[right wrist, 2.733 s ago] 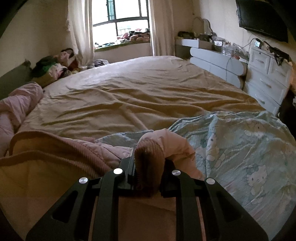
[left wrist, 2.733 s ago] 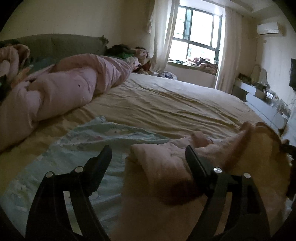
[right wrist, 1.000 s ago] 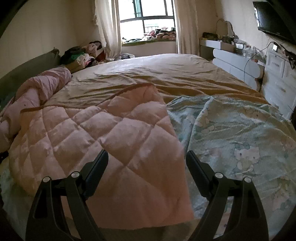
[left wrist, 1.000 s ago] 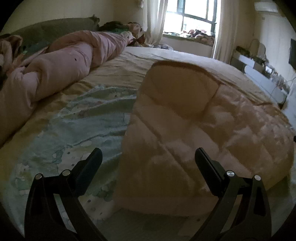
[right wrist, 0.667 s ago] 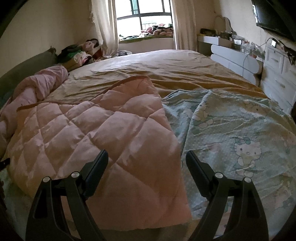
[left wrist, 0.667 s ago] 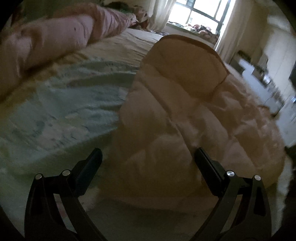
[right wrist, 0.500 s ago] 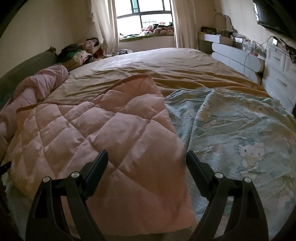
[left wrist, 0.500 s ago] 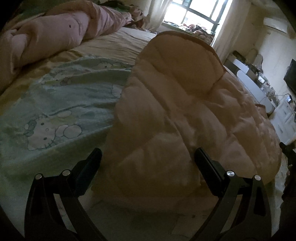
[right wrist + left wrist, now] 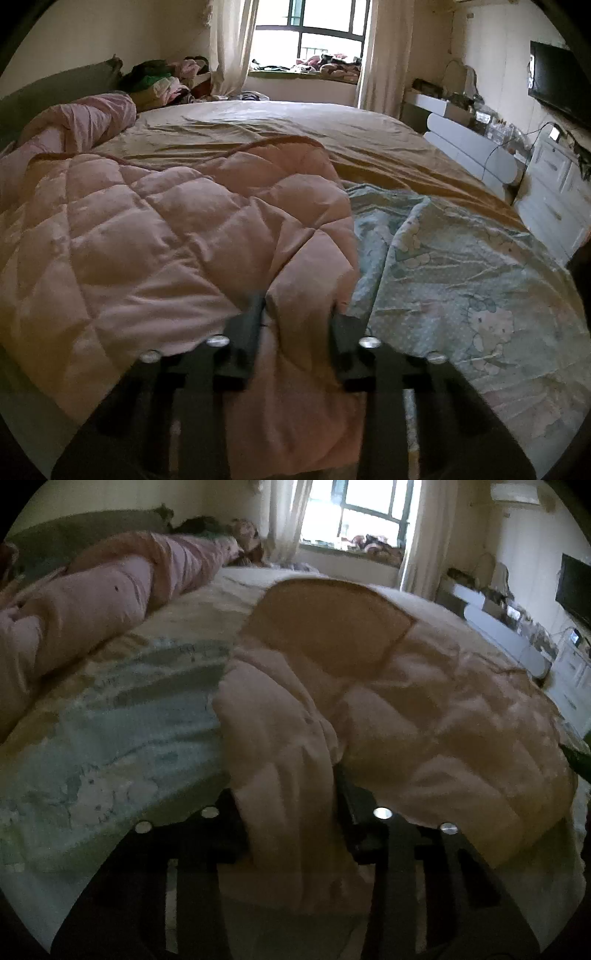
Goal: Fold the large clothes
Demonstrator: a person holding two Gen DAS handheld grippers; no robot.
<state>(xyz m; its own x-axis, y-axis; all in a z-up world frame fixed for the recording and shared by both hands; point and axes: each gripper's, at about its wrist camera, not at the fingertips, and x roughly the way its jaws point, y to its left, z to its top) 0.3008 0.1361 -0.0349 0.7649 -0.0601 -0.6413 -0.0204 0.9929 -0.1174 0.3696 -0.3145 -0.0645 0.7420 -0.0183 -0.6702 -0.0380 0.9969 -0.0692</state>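
Bed [image 9: 295, 122]: both grippers, L [image 9: 291, 797] & R [image 9: 299, 317], just closed on quilt [image 9: 166, 229] near edge; lift corners evenly, keep hem taut.

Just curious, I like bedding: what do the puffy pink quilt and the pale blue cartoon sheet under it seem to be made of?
Pink quilt: looks like soft matte woven fabric over padded filling; stitched diamonds puff up between seams. Blue cartoon sheet: thin printed cloth, probably cotton or a blend; it lies flat with fine creases and a slight sheen.
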